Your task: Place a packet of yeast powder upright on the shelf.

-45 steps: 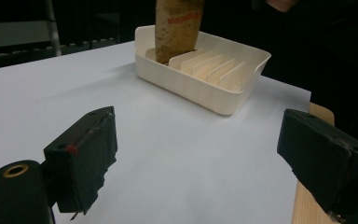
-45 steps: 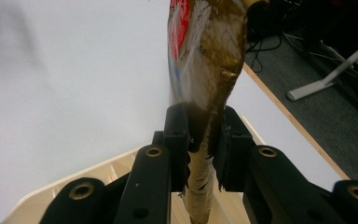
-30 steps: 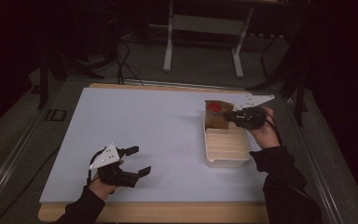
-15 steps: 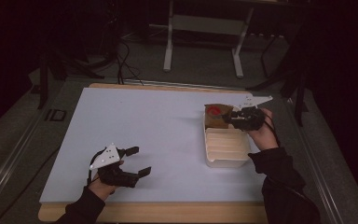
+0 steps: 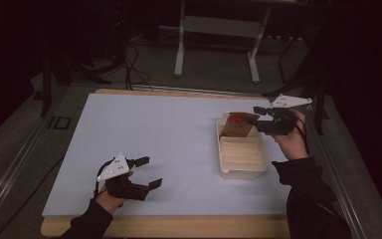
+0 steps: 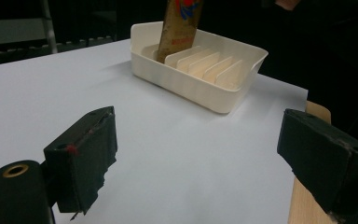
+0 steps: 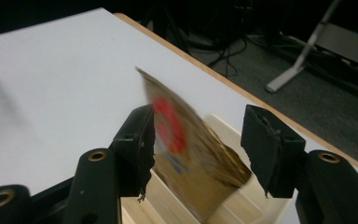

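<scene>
Right gripper point(image 5: 262, 118) just opening, letting go of brown packet point(image 5: 237, 126), now standing loose between jaws in end slot of cream rack point(image 5: 242, 158). Left gripper point(image 5: 148, 172) resting wide open, holding nothing, far from rack.

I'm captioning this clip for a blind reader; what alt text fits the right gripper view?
A brown packet with a red mark stands tilted in a cream slotted tray between the right gripper's two black fingers, which have just been opening; one seems to touch it, the other is clear. The white table lies behind.
</scene>
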### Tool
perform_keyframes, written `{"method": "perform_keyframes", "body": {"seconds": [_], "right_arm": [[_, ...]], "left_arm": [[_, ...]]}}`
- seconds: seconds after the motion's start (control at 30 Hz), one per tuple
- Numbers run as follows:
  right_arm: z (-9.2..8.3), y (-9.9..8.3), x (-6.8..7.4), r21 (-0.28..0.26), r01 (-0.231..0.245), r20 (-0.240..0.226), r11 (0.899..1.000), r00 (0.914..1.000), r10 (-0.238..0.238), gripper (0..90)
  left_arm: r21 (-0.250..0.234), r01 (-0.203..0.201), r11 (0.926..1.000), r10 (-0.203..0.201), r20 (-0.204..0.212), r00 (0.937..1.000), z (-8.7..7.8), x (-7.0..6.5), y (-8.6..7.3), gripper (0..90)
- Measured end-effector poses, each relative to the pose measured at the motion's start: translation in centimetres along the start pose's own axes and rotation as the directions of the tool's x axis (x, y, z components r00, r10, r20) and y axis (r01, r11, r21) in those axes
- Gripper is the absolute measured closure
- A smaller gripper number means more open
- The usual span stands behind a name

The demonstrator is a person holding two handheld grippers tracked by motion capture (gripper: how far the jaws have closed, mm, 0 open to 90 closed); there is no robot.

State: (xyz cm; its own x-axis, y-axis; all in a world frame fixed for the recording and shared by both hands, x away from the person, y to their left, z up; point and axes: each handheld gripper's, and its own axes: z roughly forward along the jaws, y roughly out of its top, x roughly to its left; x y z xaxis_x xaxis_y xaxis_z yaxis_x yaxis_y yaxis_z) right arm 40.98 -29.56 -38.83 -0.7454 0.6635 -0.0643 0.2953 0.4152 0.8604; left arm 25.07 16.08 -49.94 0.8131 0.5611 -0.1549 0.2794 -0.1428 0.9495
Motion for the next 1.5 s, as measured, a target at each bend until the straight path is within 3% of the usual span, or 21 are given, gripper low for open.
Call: {"method": "perform_keyframes", "body": {"seconds": [0.3, 0.47, 0.6, 0.83, 1.17, 1.5], "right_arm": [[-1.0, 1.7, 2.4, -0.036, 0.011, -0.053, 0.999, 0.9985, -0.013, 38.5], [-1.4, 2.0, 4.3, -0.051, 0.012, -0.078, 0.999, 0.9968, -0.016, 29.1], [-1.6, 1.9, 5.2, -0.048, 0.008, -0.079, 0.999, 0.9968, -0.011, 29.5], [-2.3, 1.4, 7.8, -0.048, 0.017, -0.055, 0.999, 0.9983, -0.019, 20.1], [-2.6, 0.0, 9.9, -0.064, -0.036, -0.120, 0.997, 0.9924, 0.028, 12.3], [-1.9, -2.3, 12.2, -0.031, -0.036, -0.156, 0.999, 0.9873, 0.031, 11.0]], "left_arm": [[-0.001, -0.005, 1.0000, 0.005, -0.001, 1.0000, 0.0, -0.1, 0.1, 12.8], [0.001, -0.008, 1.0000, 0.008, -0.007, 0.9999, -0.1, 0.0, 0.0, 12.8], [-0.001, -0.007, 1.0000, 0.007, -0.007, 1.0000, -0.2, -0.1, 0.0, 12.8], [-0.001, -0.010, 0.9999, 0.010, -0.004, 0.9999, -0.1, -0.1, 0.0, 12.8], [-0.003, -0.019, 0.9998, 0.019, 0.000, 0.9998, -0.1, -0.3, 0.1, 12.7], [0.000, -0.016, 0.9999, 0.016, 0.001, 0.9999, -0.1, -0.3, 0.1, 12.8]]}}
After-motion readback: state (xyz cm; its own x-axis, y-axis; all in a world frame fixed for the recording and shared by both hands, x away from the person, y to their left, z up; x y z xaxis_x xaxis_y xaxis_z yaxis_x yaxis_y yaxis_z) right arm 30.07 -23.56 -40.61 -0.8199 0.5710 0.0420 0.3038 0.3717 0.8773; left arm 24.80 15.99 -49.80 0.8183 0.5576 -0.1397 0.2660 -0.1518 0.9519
